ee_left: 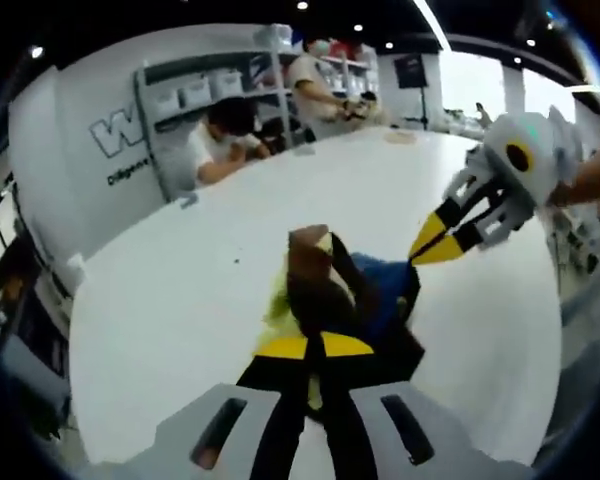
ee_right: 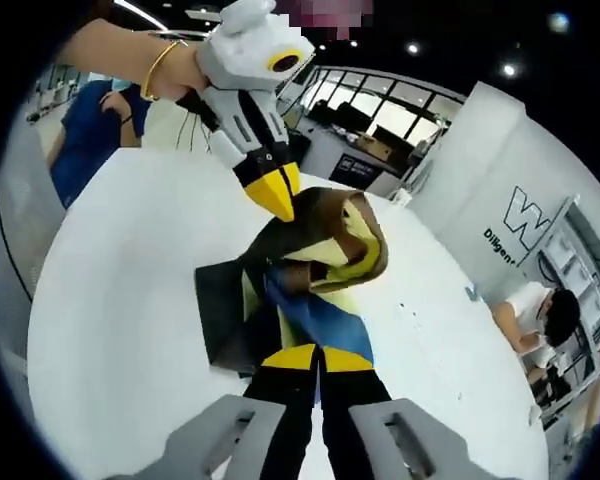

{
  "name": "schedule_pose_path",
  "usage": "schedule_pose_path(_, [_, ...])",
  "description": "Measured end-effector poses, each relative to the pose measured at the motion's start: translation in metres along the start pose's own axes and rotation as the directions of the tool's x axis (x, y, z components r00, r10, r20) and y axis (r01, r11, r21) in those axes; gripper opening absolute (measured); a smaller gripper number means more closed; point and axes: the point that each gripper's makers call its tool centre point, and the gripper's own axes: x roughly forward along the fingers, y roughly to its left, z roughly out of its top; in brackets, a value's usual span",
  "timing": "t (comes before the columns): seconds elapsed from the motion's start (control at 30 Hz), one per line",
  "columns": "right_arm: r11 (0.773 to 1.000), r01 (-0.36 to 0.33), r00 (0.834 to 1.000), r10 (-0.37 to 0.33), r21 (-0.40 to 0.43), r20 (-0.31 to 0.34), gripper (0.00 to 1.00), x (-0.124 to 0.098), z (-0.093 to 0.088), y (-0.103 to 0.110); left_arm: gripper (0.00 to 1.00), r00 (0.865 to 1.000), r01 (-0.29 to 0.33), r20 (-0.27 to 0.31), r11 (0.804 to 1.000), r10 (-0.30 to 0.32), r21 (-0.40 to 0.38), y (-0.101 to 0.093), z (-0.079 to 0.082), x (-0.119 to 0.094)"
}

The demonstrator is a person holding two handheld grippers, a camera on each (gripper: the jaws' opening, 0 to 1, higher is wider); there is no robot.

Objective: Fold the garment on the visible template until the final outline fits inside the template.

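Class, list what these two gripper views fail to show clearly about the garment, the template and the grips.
- Template: not made out on the white table in the left gripper view; the bunched garment covers the middle.
- Garment outline: crumpled folds hide its shape, right gripper view.
- Left gripper and right gripper: shut on cloth, but how much fabric is pinched is hidden by the tips.

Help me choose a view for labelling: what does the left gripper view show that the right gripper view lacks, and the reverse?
Left gripper view alone: two people at shelving beyond the table. Right gripper view alone: a gold bracelet and glass partitions. Shared: the white table, the bunched garment and both grippers, left and right, each shut on the garment.
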Motion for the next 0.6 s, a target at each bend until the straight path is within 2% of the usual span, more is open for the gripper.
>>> schedule_pose_path(0.1, [1.0, 0.025, 1.0, -0.025, 0.016, 0.006, 0.0, -0.012, 0.002, -0.012, 0.05, 1.0, -0.017, 0.005, 1.0, 0.017, -0.006, 0.008, 0.0, -0.006])
schedule_pose_path(0.2, [0.999, 0.043, 0.999, -0.043, 0.006, -0.008, 0.0, -0.025, 0.002, -0.02, 0.05, 1.0, -0.026, 0.016, 1.0, 0.026, -0.016, 0.009, 0.01, -0.016])
schedule_pose_path(0.27, [0.998, 0.064, 0.998, -0.064, 0.022, 0.005, 0.0, -0.043, 0.005, -0.032, 0.05, 0.999, -0.04, 0.016, 0.999, 0.04, -0.01, 0.011, 0.013, -0.024])
schedule_pose_path(0.4, [0.996, 0.08, 0.996, -0.081, 0.046, 0.024, 0.0, -0.064, 0.014, -0.039, 0.05, 0.998, -0.058, 0.035, 0.998, 0.057, 0.023, 0.015, 0.024, -0.043])
schedule_pose_path(0.6, [0.992, 0.111, 0.992, -0.114, 0.059, 0.046, 0.0, -0.087, 0.023, -0.049, 0.05, 0.996, -0.069, 0.066, 0.997, 0.067, 0.028, 0.016, 0.041, -0.064])
